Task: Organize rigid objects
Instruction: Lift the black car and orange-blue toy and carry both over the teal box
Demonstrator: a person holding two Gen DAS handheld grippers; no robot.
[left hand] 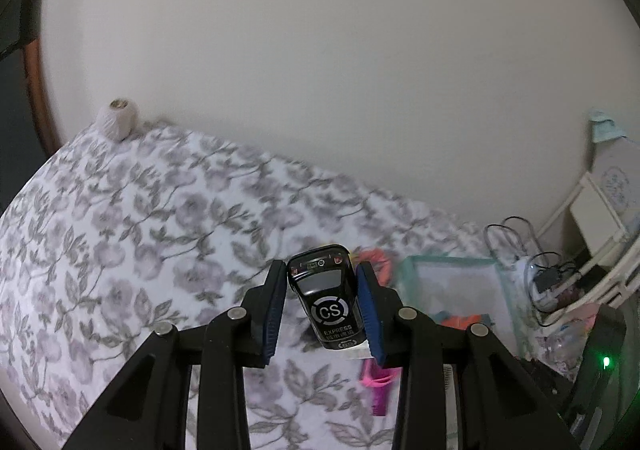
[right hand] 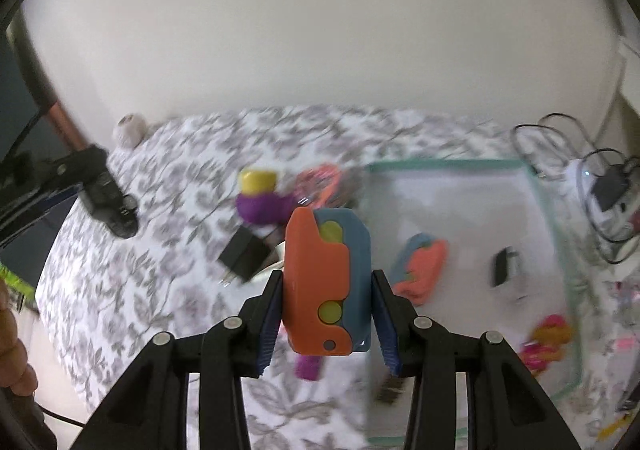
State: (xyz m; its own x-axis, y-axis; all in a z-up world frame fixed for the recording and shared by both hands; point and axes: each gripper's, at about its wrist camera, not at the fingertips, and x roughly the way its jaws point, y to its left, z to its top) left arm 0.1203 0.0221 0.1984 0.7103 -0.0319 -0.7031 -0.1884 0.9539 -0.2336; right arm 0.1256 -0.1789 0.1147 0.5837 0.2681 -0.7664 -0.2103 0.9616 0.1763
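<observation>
I've got the left gripper (left hand: 322, 310) pinching a glossy black toy car (left hand: 325, 300); right gripper (right hand: 326, 320) pinching an orange-and-blue plastic toy (right hand: 326, 286); both aloft; green-rimmed clear bin (right hand: 552, 217) holds a few items; purple-yellow toy (right hand: 260, 197), black charger (right hand: 244, 260) still on floral bed (right hand: 120, 290).

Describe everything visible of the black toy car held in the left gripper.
The black toy car is a small glossy vehicle, plastic by its look, with a grey window, red lamps at one end, and white printing: a ringed "CS" and "EXPRESS". It is held clear above the floral bedspread, between the blue pads of the left gripper, lengthwise along the jaws. Only the pads appear to touch it. The right wrist view shows it blurred, at far left.
</observation>
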